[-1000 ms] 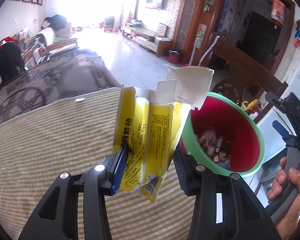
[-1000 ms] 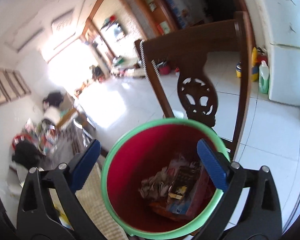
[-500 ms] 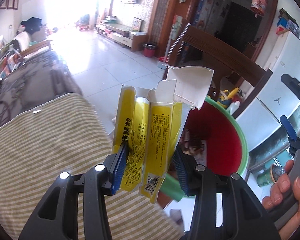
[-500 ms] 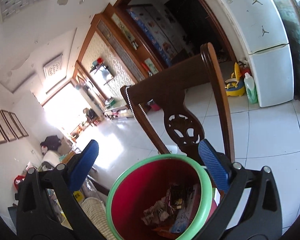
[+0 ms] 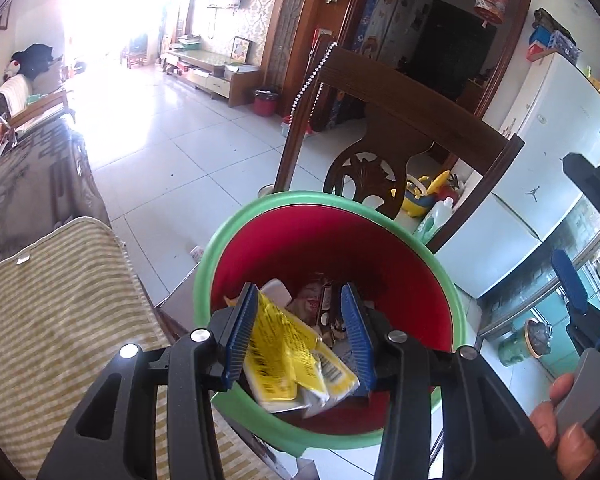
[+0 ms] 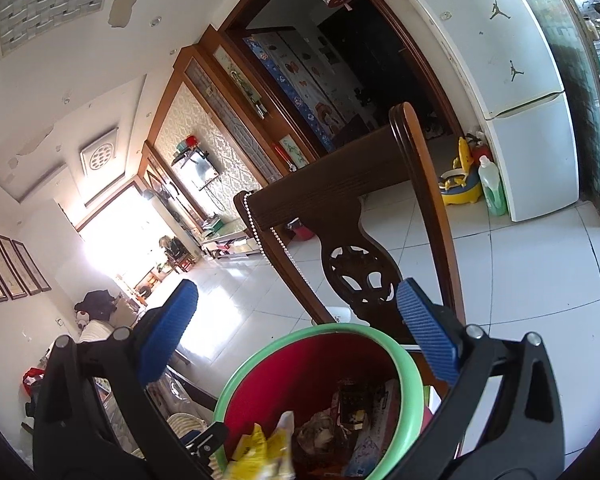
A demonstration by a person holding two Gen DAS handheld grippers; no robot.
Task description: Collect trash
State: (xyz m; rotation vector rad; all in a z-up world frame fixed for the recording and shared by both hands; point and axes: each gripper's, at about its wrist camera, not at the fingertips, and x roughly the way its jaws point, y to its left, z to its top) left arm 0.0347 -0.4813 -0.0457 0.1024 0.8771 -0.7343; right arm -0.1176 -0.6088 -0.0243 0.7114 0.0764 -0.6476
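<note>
The left claw pointed down into the round red bin with a green rim. Its blue pads were closing, with the crumpled yellow paper box between them, the left pad pressed against it. The box was inside the bin's mouth, above the other trash. The bin's near rim sat just beside the edge of the striped cloth table. A dark wooden chair stood close behind the bin. The right claw was spread wide and empty above the bin's far rim. White tiled floor lay open beyond.
</note>
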